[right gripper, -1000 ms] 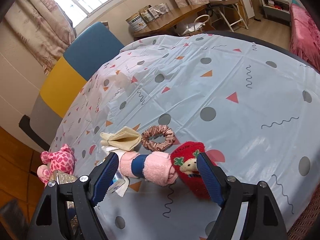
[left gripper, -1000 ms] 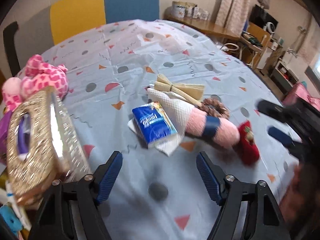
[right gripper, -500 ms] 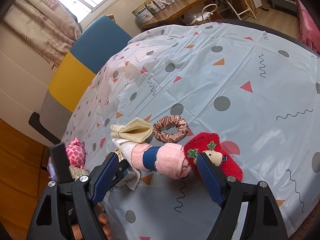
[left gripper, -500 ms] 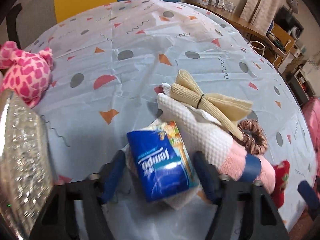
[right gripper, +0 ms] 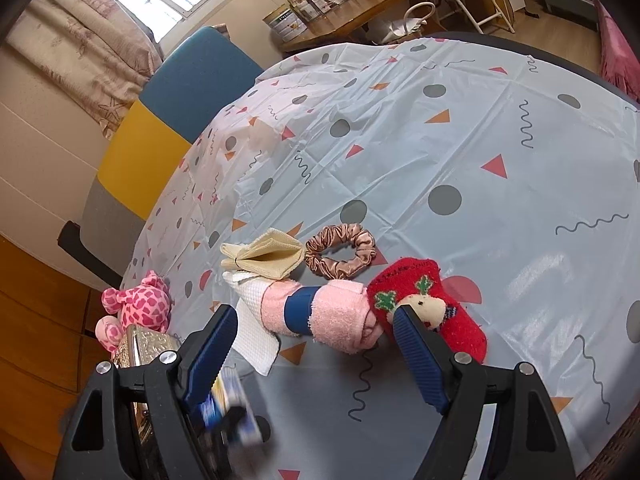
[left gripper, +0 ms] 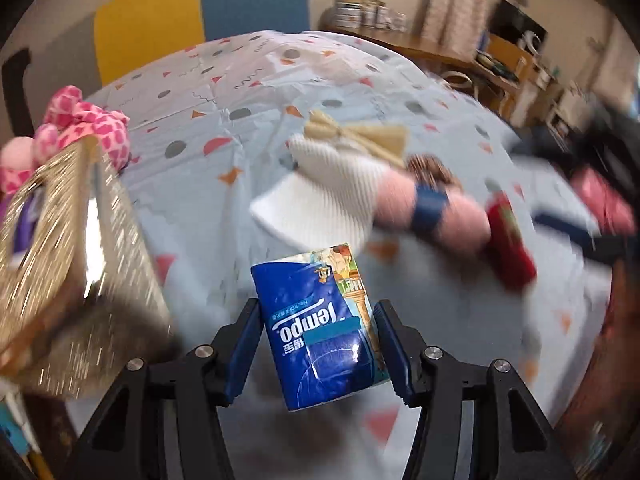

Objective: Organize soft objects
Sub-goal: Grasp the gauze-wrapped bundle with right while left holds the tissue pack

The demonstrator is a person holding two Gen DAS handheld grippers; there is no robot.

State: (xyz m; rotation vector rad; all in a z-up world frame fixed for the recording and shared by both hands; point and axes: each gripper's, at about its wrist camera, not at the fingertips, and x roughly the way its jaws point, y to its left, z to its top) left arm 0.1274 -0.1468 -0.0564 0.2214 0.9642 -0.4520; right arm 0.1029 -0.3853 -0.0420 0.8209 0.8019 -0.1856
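My left gripper is shut on a blue Tempo tissue pack and holds it above the table. The pack shows blurred in the right wrist view. On the patterned tablecloth lie a white waffle cloth, a rolled pink towel with a blue band, a red reindeer sock, a beige folded cloth and a brown scrunchie. My right gripper is open over the pink towel.
A glittery gold box stands at the left, with a pink spotted plush behind it. A yellow and blue chair stands beyond the table. A wooden desk with tins is further back.
My left gripper closed on the tissue pack and lifted it off the white cloth toward the near left. The right gripper stayed open and shifted slightly.
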